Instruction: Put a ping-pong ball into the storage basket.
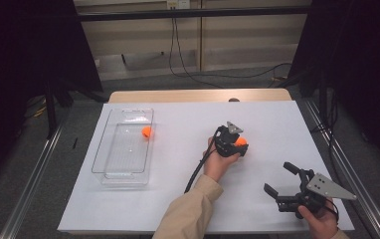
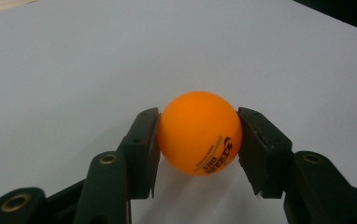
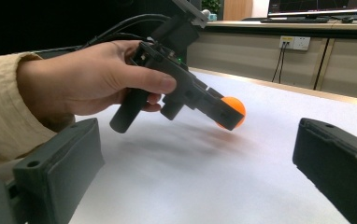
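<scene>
An orange ball with black print sits squeezed between my left gripper's two black pads. In the high view this gripper is near the table's middle, held in a hand with a beige sleeve, with the ball at its tip. The right gripper view shows the ball just above the white sheet, with a shadow beneath it. My right gripper rests open at the front right, its jaws wide apart with nothing between them. A second orange ball lies inside the clear tray.
The clear rectangular tray stands on the left part of the white sheet. A wooden table edge runs along the back. Cables lie on the floor behind, and metal rails flank both sides.
</scene>
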A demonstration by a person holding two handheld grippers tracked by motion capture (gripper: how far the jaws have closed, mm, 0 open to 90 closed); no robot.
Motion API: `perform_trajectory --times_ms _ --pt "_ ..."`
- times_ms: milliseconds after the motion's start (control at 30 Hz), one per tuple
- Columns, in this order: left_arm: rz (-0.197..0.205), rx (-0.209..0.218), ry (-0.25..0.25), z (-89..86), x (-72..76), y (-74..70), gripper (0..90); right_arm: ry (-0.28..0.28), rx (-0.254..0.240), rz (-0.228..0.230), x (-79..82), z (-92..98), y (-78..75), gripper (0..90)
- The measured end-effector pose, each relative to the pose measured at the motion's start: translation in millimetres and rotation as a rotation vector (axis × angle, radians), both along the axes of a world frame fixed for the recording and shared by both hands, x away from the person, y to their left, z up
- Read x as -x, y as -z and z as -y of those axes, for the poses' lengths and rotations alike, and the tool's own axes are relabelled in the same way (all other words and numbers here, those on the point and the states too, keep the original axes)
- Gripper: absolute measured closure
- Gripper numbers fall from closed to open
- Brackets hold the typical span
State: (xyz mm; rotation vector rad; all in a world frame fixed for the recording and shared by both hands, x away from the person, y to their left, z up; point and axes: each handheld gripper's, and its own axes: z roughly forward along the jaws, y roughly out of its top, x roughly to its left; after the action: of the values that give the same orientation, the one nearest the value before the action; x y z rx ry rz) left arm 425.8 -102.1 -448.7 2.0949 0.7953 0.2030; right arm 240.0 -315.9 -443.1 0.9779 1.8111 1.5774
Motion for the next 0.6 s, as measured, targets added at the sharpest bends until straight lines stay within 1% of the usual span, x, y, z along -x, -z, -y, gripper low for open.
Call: perform_trajectory --times_ms 167,200,300,367,400,600 --pt "-0.006 0.002 0.006 -4.6 3.3 -2.2 51.0 0.000 0.000 -0.001 0.1 -0.3 0.0 1.2" --pt "-0.003 -0.003 0.013 -5.3 4.1 -2.7 51.0 0.001 0.000 -0.001 0.1 -0.4 0.0 1.2" --pt "-0.002 -0.001 0.019 -7.6 6.3 -3.8 50.9 0.001 0.000 -0.001 0.1 -0.4 0.0 1.2" --pt "-0.003 0.007 0.022 -9.5 7.5 -5.0 50.9 0.000 0.001 -0.001 0.1 -0.3 0.1 1.2" --pt "-0.002 0.003 0.023 -10.5 8.2 -5.9 50.9 0.000 0.000 -0.001 0.1 -0.4 0.1 1.2" --pt "-0.007 0.009 0.026 -17.1 10.9 -9.1 51.0 0.000 0.000 -0.002 -0.1 -0.5 0.2 1.2"
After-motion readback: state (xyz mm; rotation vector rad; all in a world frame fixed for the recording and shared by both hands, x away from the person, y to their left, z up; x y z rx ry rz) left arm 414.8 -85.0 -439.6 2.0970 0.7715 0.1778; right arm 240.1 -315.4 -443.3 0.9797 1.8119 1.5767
